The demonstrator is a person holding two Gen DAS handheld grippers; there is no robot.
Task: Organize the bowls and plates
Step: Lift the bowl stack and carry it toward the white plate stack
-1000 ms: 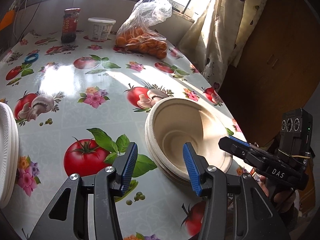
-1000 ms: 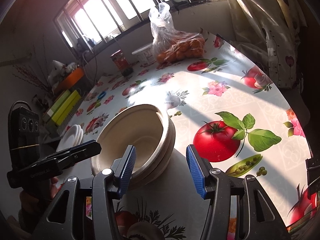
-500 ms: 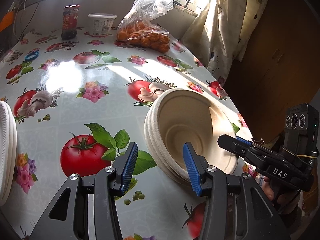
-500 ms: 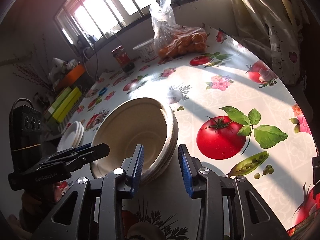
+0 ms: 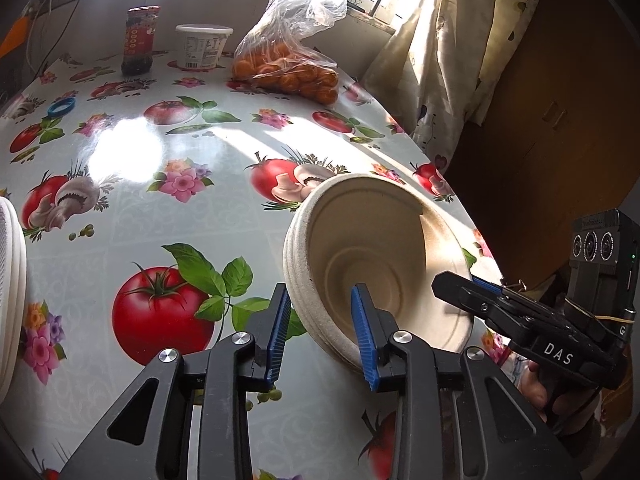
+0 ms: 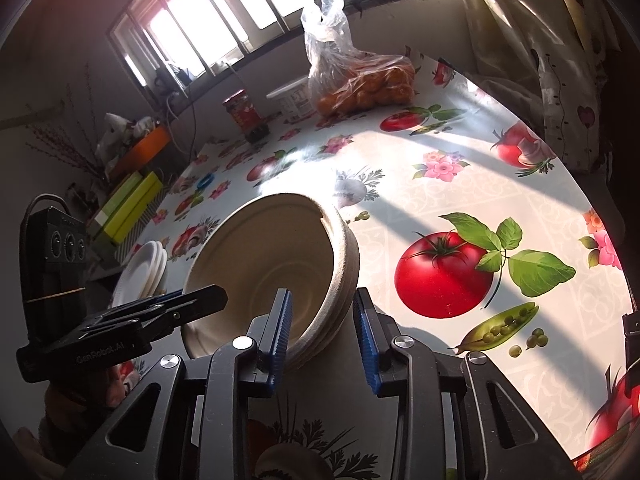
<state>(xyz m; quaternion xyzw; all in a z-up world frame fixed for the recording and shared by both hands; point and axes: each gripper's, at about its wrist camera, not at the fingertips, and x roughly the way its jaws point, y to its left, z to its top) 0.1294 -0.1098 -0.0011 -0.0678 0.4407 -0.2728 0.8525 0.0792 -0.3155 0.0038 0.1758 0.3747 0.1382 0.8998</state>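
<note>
Reading tongs [image 5: 460,286] – "DAS" | other tongs [image 6: 208,298] – "GenRobot.AI"

Stack of beige pulp bowls [image 5: 372,256] stands tilted at the near right edge of the desk [image 5: 152,216], its opening turned toward the camera. The left tongs [image 5: 322,332] have just closed on the stack's near left rim: one blue pad against the outer wall, the other inside the top bowl. Right of the stack, the right tongs [image 5: 460,286] reach onto its right rim; their grip cannot be judged here. Far left of the stack, white plates [image 5: 12,292] sit at the frame edge. Beyond the stack: bag of oranges [image 5: 288,60], white tub [image 5: 203,46], dark jar [image 5: 138,40].
</note>
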